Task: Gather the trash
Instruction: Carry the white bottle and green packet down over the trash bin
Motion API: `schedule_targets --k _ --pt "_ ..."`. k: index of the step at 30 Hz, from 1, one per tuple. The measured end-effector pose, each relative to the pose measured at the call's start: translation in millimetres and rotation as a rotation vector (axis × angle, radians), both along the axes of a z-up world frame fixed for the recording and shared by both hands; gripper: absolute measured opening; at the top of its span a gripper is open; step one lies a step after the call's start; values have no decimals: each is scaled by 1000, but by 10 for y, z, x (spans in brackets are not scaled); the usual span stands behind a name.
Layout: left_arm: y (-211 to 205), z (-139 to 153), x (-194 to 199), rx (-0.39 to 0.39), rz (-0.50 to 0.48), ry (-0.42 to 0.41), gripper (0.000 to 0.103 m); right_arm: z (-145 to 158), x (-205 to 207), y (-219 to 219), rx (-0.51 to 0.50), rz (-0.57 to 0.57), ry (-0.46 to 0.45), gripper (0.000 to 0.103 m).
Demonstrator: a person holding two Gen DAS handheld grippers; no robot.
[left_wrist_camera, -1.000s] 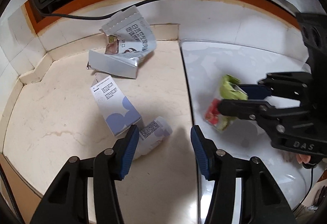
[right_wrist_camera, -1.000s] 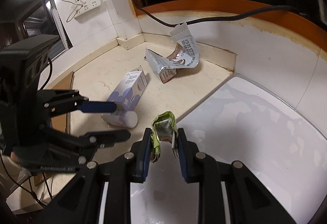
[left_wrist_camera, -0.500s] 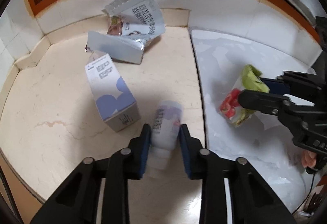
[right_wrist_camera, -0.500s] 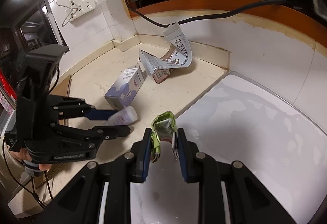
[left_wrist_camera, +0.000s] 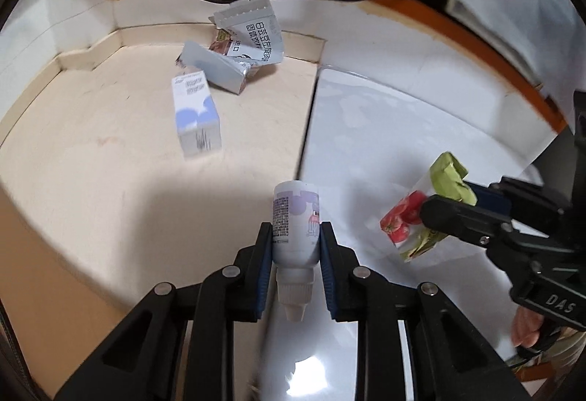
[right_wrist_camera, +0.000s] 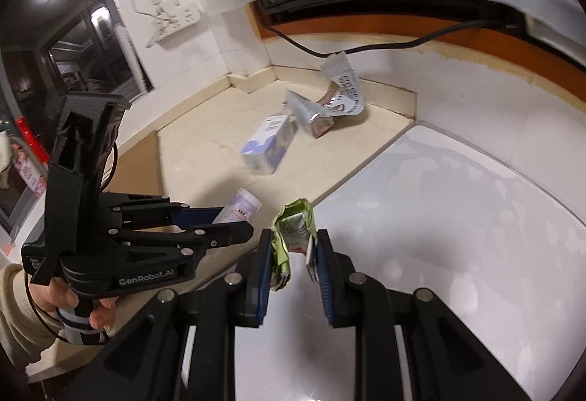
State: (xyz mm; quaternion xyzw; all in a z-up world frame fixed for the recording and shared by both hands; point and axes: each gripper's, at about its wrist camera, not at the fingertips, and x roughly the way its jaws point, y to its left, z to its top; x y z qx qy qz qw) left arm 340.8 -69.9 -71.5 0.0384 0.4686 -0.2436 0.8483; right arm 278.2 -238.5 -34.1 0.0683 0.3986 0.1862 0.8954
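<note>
We've got the small white dropper bottle [left_wrist_camera: 296,226] pinched in the left gripper [left_wrist_camera: 296,247], pads on either side of its body w/ the nozzle cap pointing back toward the camera and the flat base pointing away; it's up off the counter, hanging about over the seam between the beige countertop [left_wrist_camera: 110,159] and the glossy white surface [left_wrist_camera: 421,130]. It looks like light, stiff plastic w/ a smooth label, so prob. slippery, and round, so it could roll in the pads; the grip sits mid-body, which seems the right spot, not on the tapered neck. The right gripper [right_wrist_camera: 295,254] is clamped on the crumpled green snack wrapper [right_wrist_camera: 293,229], which shows red fruit print in the left wrist view; soft, near weightless foil-type film, it'll crush rather than resist, so any bunched fold is a fair hold, and the risk is a loose flap slipping out. Still on the counter near the back corner: the white and lilac carton [left_wrist_camera: 197,115], lying on its side, apparently an empty light card box, stiff enough to take across its narrow faces; just behind it, close to or touching, a silver foil pouch [left_wrist_camera: 216,71] and a torn printed sachet [left_wrist_camera: 252,31] propped vs. the wall, both thin, floppy, likely slick, best pinched at an edge or crease. No bin is in view, so we can't tell where it all goes.
</note>
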Motion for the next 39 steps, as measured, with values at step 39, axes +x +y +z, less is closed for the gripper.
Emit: schedule_targets --k 39 --pt "888 -1971 -2670 -74 236 112 22 -1866 -2037 865 -145 132 262 22"
